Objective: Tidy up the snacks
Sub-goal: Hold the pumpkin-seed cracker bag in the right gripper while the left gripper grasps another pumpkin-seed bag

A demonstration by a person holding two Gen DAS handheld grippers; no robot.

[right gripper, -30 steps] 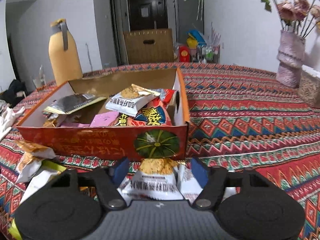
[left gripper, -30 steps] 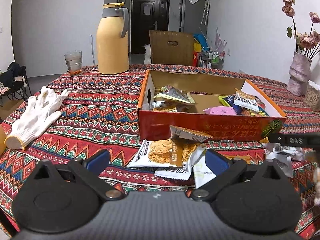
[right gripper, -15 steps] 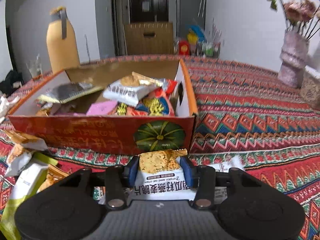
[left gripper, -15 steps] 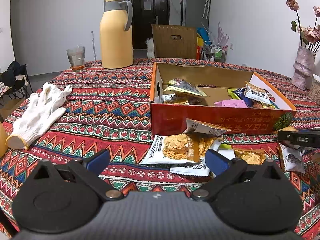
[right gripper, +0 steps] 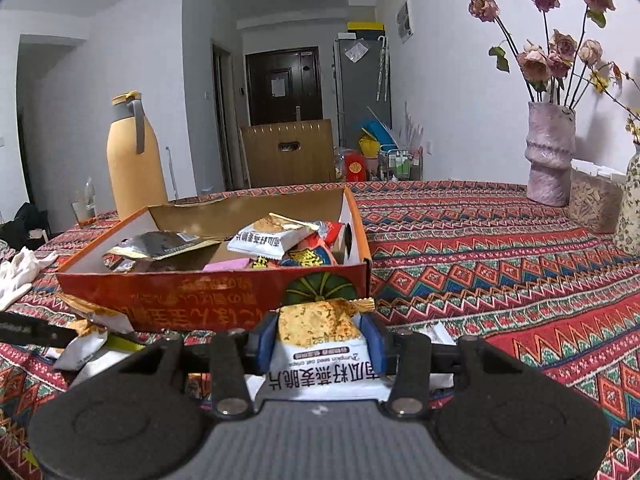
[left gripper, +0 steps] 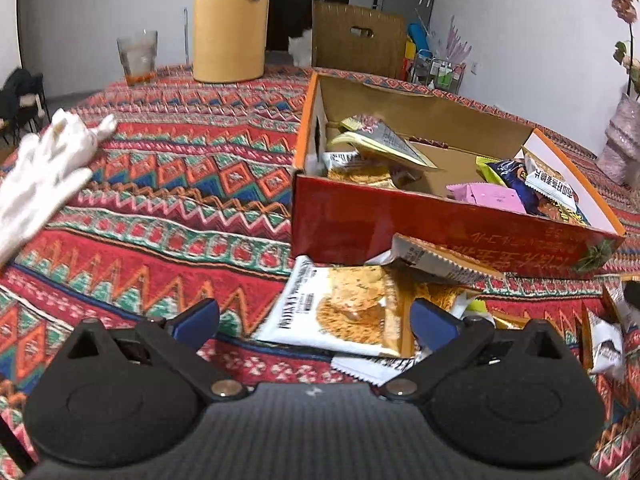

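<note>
While angled down toward the patterned tablecloth [left gripper: 168, 200], hovered the left gripper [left gripper: 315, 322] with blue fingers [left gripper: 196, 320] spread wide and nothing between them. Lay just below them, in front of the red snack box [left gripper: 400, 224], a flat white crisp packet [left gripper: 340, 312], overlapped by other loose packets against the box's front wall. Looked light, crinkly and slippery, with brittle contents; best pinched across a sealed edge, not the middle. Sat left of the box a white glove [left gripper: 44, 168], behind the box a yellow thermos [left gripper: 230, 28].

Seen from the right wrist, had just closed the right gripper [right gripper: 320, 346], its pads [right gripper: 266, 344] pinching a pumpkin seed oat crisp packet [right gripper: 320, 344] by both sides, held near the box's front right corner [right gripper: 224, 300]. Bulged a little between the pads; judged soft film, easily crushed, so only a gentle squeeze. Stood a vase of dried roses [right gripper: 550, 152] well to the right of the box.
</note>
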